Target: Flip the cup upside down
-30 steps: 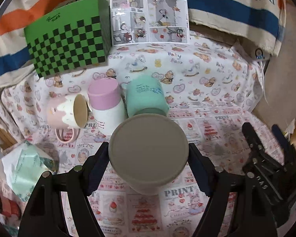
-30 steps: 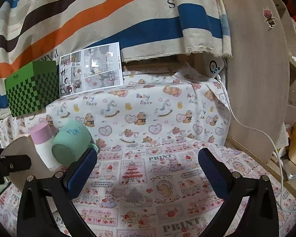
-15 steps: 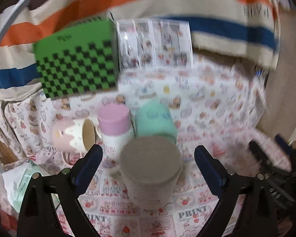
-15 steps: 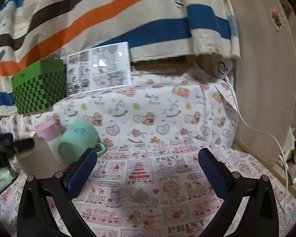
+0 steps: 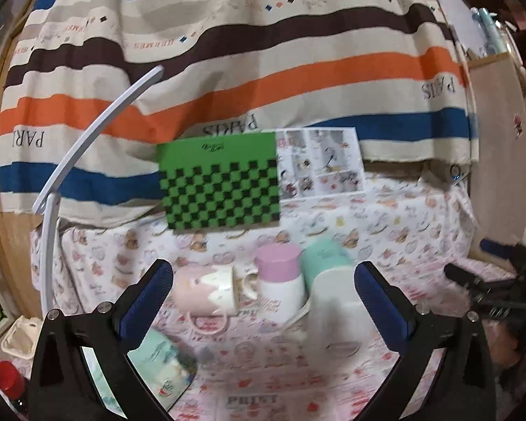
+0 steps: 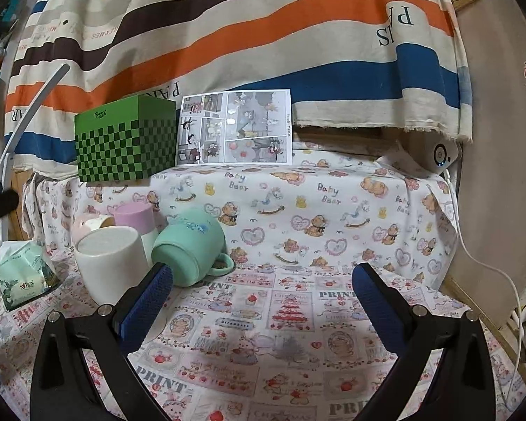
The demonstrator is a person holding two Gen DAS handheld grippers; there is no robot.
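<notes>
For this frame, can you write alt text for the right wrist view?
A white cup stands upside down on the printed cloth at left, ahead of the open, empty right gripper. Beside it a green mug lies tipped over, with a pink-topped cup behind and a checkered green box farther back.

A: What sort of place is this?

B: A home. The counter (image 6: 298, 315) wears a nursery-print cloth with teddy bears, and a striped blanket (image 6: 228, 35) hangs behind it.

A: Anything else?

B: Household mugs (image 6: 189, 245) ahead-left of the right tongs (image 6: 263, 291), a tissue pack (image 6: 21, 277), a comic sheet (image 6: 235, 128).
</notes>
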